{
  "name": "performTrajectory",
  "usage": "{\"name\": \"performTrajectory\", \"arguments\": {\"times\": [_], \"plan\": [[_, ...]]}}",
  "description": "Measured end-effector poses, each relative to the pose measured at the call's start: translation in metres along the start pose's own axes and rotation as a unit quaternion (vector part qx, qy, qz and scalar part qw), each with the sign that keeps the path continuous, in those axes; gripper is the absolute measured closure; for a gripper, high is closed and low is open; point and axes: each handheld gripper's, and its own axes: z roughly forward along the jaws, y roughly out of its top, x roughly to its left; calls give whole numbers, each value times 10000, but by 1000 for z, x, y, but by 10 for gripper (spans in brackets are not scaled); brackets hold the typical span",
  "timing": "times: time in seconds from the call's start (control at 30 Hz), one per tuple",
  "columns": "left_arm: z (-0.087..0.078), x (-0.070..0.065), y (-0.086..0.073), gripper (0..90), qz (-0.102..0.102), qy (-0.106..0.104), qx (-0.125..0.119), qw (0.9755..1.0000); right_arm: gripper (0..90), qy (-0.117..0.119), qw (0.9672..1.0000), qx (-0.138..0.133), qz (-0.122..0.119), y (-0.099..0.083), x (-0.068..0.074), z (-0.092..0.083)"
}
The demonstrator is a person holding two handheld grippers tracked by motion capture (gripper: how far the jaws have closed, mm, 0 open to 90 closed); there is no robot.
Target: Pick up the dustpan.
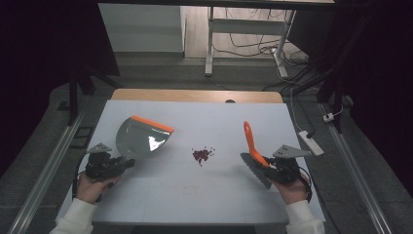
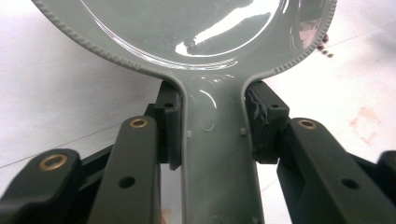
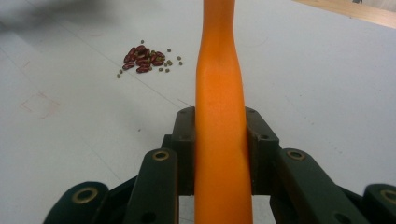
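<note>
While I am clamping the left gripper (image 1: 127,163) on the dustpan (image 1: 141,139) handle and the right gripper (image 1: 267,165) on the brush (image 1: 253,156), the beans (image 1: 201,154) are lying between them, risking scatter if I am sweeping too briskly.

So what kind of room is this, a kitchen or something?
More likely a lab or test room: a white-topped table in a dim space, loose cables on the floor, a power strip, and bare metal desk legs behind.
</note>
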Motion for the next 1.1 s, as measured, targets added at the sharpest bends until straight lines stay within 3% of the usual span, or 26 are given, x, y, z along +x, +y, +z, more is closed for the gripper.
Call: {"name": "performTrajectory", "arguments": {"times": [0.2,0.5,0.73,0.97,1.1], "plan": [[-5,-10,2,622,206,-243,-51,9995,699,-51,9998,-176,1,8,4,-4],[-3,-18,2,622,533,-334,9,9980,699,4,9999,-89,-61,9,9,7],[-3,-26,7,622,941,-521,52,9942,699,36,9999,-146,-46,18,8,15],[-1,-33,5,622,1195,-558,186,9911,699,50,9997,-194,-102,28,11,22],[0,-40,2,622,1406,-719,315,9869,699,50,9996,-267,-93,36,9,28]]}}
